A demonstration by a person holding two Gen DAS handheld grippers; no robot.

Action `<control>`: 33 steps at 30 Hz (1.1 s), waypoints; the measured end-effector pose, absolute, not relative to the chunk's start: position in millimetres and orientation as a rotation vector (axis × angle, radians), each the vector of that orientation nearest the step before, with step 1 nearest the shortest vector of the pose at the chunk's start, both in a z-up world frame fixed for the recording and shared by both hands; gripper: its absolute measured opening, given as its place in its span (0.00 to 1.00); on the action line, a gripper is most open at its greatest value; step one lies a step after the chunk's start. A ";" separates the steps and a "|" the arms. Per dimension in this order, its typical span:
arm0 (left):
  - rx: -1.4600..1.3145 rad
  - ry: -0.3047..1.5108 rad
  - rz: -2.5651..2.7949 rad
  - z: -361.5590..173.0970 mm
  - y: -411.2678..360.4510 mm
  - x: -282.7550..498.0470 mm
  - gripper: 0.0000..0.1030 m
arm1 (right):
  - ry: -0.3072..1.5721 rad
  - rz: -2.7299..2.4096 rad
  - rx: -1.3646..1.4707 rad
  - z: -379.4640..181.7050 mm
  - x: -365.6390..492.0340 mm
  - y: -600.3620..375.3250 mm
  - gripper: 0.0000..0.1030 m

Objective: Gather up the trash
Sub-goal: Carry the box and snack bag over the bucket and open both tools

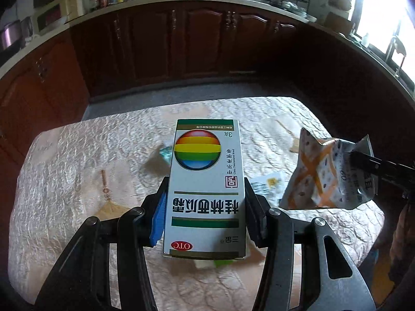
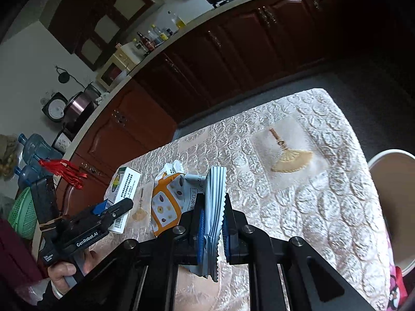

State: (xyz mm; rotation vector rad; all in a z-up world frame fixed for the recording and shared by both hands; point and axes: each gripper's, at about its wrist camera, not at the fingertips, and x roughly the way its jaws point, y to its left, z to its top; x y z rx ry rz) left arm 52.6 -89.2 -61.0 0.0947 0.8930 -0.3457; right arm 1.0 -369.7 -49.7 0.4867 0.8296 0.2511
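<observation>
Left wrist view: the left hand-held gripper is clamped on a white medicine box printed with a rainbow-striped sphere, green bars and a red OTC oval, its blue-padded fingers pressing the box's two long sides, and the box is lifted above the table, which wears a pale embossed cloth with a gold fan motif. Beneath and beside the box, scraps of paper litter lie on the cloth, and a small teal wrapper lies blurred just left of the box's far end. To the right, an orange-and-white snack bag is held in the air by the right hand-held gripper, whose dark finger reaches in from the frame edge. Right wrist view: the right hand-held gripper pinches the serrated sealed edge of that snack bag between its blue pads, the crumpled bag hanging forward over the table. The left hand-held gripper, marked GenRobot.AI and gripped by a person's hand, holds the medicine box just left of the bag, the two items near each other but apart. A white paper bucket stands at the right edge by the table's corner. Dark red kitchen cabinets run behind.
</observation>
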 end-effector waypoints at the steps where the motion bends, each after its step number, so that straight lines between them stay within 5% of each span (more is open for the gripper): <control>1: 0.098 0.891 -0.353 -59.5 -93.1 50.6 0.47 | 0.826 0.248 0.487 -48.6 -2.2 -371.4 0.10; 33: 0.230 0.861 -0.604 -42.6 -242.0 16.7 0.47 | 0.708 0.036 0.587 -29.7 -78.2 -489.3 0.10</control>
